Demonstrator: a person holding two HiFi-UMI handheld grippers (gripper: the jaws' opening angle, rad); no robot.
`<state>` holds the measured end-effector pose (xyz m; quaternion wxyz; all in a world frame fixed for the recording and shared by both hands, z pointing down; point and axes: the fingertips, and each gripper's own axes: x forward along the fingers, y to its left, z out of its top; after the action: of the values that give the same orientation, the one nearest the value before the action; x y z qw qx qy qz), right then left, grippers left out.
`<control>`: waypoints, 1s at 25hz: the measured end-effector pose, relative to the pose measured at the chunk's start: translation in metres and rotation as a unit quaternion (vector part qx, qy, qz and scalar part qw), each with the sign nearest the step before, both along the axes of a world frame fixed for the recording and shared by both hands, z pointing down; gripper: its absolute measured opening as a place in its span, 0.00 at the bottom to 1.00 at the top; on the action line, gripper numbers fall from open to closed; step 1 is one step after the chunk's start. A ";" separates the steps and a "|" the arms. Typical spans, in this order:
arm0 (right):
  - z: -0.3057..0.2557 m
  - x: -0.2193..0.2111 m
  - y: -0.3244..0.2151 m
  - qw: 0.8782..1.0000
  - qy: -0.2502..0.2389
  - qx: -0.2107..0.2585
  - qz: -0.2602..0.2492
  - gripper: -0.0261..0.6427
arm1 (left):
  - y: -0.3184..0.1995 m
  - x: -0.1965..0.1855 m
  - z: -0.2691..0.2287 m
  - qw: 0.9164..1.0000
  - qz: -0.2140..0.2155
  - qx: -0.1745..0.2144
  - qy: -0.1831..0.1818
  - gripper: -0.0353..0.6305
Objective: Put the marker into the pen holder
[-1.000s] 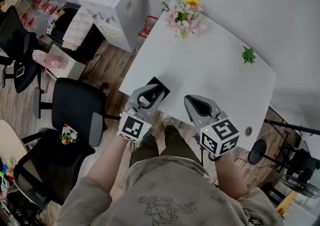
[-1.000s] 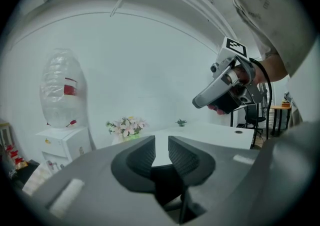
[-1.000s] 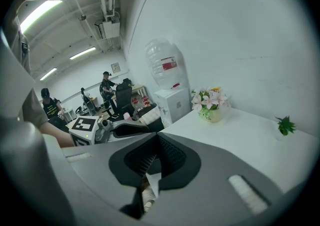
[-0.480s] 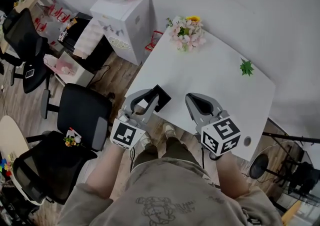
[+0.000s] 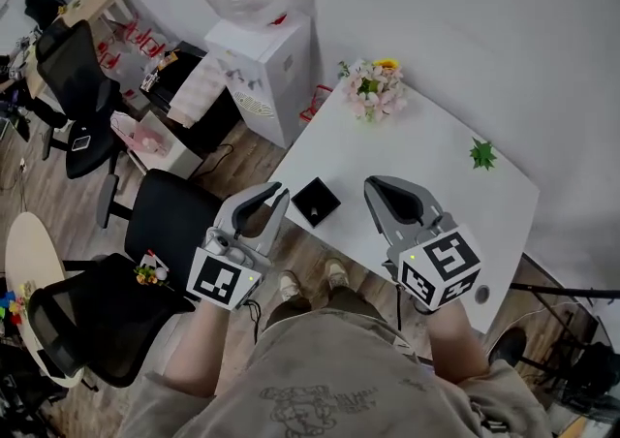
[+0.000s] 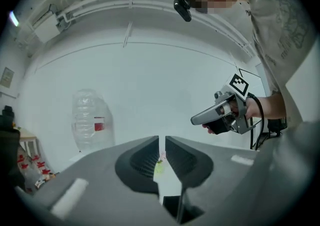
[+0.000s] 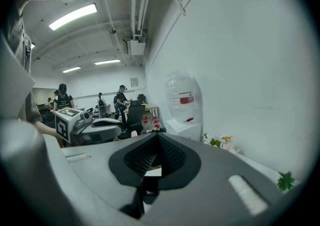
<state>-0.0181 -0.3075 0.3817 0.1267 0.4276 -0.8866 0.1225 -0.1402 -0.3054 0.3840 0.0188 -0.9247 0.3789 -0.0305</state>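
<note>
Over the table [image 5: 426,155] edge, left gripper [image 5: 276,193] now clear of pen holder [image 5: 316,201], right gripper [image 5: 374,183] alongside, both fingers together.

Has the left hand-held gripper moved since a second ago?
Yes. The left hand-held gripper has shifted left: it overlapped the black pen holder, now sits clear beside it.

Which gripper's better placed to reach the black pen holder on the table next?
Left, probably. In the head view the left gripper hangs just beside the pen holder; the right gripper is further off. No marker is visible.
</note>
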 end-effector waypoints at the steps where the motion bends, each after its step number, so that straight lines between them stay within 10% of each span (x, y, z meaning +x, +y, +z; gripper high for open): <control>1: -0.009 -0.002 0.001 1.000 0.000 0.011 -0.006 0.08 | 0.003 -0.003 -0.009 1.000 -0.004 0.010 0.005 0.11; 15: -0.082 -0.023 0.016 0.992 -0.044 0.105 -0.050 0.08 | 0.036 -0.055 -0.073 0.994 -0.107 0.027 -0.019 0.06; 25: -0.065 -0.045 0.023 0.991 -0.046 0.085 -0.092 0.08 | 0.053 -0.096 -0.070 0.981 -0.187 0.020 -0.041 0.06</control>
<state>-0.0630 -0.2840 0.3171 0.0596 0.3470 -0.9344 0.0544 -0.2366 -0.2520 0.3144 0.0471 -0.8350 0.5444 -0.0639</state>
